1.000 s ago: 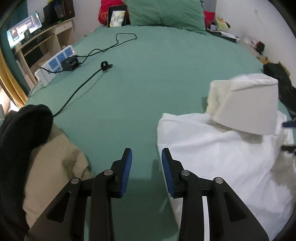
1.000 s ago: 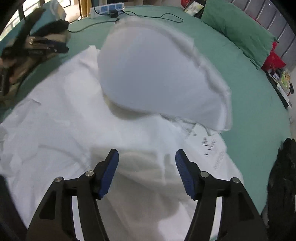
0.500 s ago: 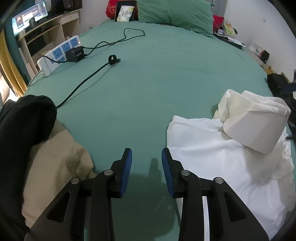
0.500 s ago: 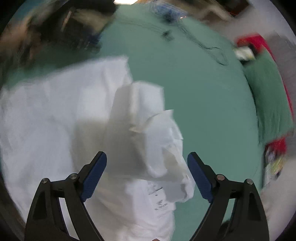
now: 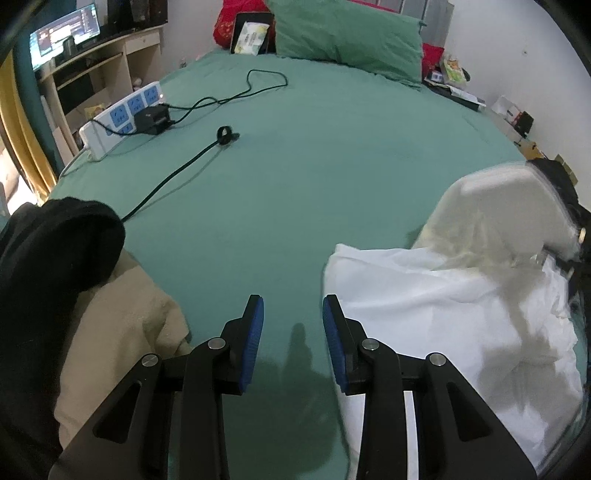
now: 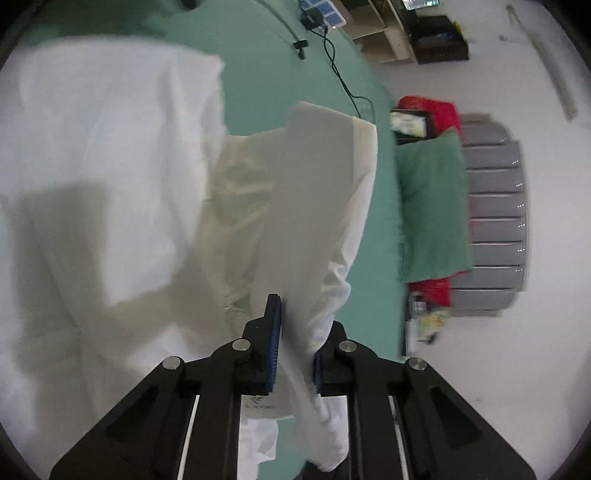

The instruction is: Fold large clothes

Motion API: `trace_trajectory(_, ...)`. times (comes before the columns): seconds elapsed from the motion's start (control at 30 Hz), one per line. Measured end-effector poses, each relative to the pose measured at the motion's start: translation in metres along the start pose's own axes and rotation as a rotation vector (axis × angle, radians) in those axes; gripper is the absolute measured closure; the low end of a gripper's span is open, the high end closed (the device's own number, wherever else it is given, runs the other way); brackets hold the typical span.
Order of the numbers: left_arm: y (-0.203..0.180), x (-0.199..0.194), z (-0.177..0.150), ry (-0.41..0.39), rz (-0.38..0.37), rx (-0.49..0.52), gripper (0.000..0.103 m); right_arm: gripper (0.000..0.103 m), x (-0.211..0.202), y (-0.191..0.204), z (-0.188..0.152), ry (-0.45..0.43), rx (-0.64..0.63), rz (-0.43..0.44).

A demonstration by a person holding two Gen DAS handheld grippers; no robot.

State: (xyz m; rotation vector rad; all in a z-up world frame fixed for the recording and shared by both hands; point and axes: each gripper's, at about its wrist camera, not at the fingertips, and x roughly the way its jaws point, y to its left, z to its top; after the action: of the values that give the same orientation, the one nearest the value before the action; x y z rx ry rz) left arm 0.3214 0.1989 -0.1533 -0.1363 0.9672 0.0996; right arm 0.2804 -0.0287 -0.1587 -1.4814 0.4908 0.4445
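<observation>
The white garment [image 5: 443,314] lies at the bed's [image 5: 295,177] right edge, one fold raised. Only the right wrist view shows the right gripper [image 6: 293,343] clenched on that fold; the left view shows the left gripper [image 5: 292,332] released over bare sheet, beside a beige-and-black clothes pile [image 5: 92,295].

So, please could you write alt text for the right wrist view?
The right gripper is shut on a fold of a white garment, lifted above a green bed. Behind are a green pillow, a grey headboard and a power strip.
</observation>
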Motion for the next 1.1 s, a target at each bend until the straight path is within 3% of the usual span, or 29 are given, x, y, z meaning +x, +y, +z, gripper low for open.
trace_trajectory(0.1, -0.010, -0.006, -0.002, -0.013, -0.003, 0.027, 0.068, 0.089, 0.001, 0.042, 0.004, 0.020, 0.036, -0.051)
trace_trajectory(0.23, -0.021, -0.009, -0.004, -0.006, -0.023, 0.037, 0.068, 0.089, -0.004, 0.073, 0.000, 0.033, 0.136, -0.027)
trace_trajectory(0.37, -0.042, -0.013, -0.001, -0.032, -0.056, 0.079, 0.068, 0.088, -0.011, 0.080, -0.016, 0.058, 0.298, 0.072)
trace_trajectory(0.47, -0.066, -0.020, 0.002, -0.081, -0.125, 0.120, 0.068, 0.087, -0.019, 0.067, -0.030, 0.023, 0.463, 0.155)
trace_trajectory(0.53, -0.082, -0.024, 0.001, -0.110, -0.179, 0.151, 0.068, 0.073, -0.023, 0.053, -0.041, 0.009, 0.565, 0.238)
trace_trajectory(0.57, -0.088, -0.024, -0.001, -0.111, -0.191, 0.166, 0.068, 0.061, -0.027, 0.048, -0.046, -0.005, 0.610, 0.276)
trace_trajectory(0.63, -0.104, -0.020, -0.008, -0.094, -0.202, 0.209, 0.068, 0.057, -0.039, 0.029, -0.062, -0.086, 0.710, 0.349)
trace_trajectory(0.73, -0.116, -0.009, -0.016, -0.062, -0.195, 0.242, 0.068, 0.052, -0.052, -0.005, -0.088, -0.180, 0.849, 0.337)
trace_trajectory(0.8, -0.118, -0.002, -0.021, -0.033, -0.192, 0.252, 0.068, 0.034, -0.043, -0.033, -0.106, -0.206, 0.959, 0.303)
trace_trajectory(0.83, -0.118, 0.001, -0.024, -0.018, -0.188, 0.255, 0.068, 0.032, -0.035, -0.042, -0.116, -0.217, 1.024, 0.308)
trace_trajectory(0.97, -0.111, 0.021, -0.035, 0.077, -0.158, 0.249, 0.068, 0.031, 0.037, -0.072, -0.136, -0.126, 1.195, 0.427)
trace_trajectory(1.1, -0.102, 0.031, -0.039, 0.105, -0.128, 0.233, 0.068, 0.031, 0.083, -0.073, -0.147, -0.064, 1.264, 0.529)
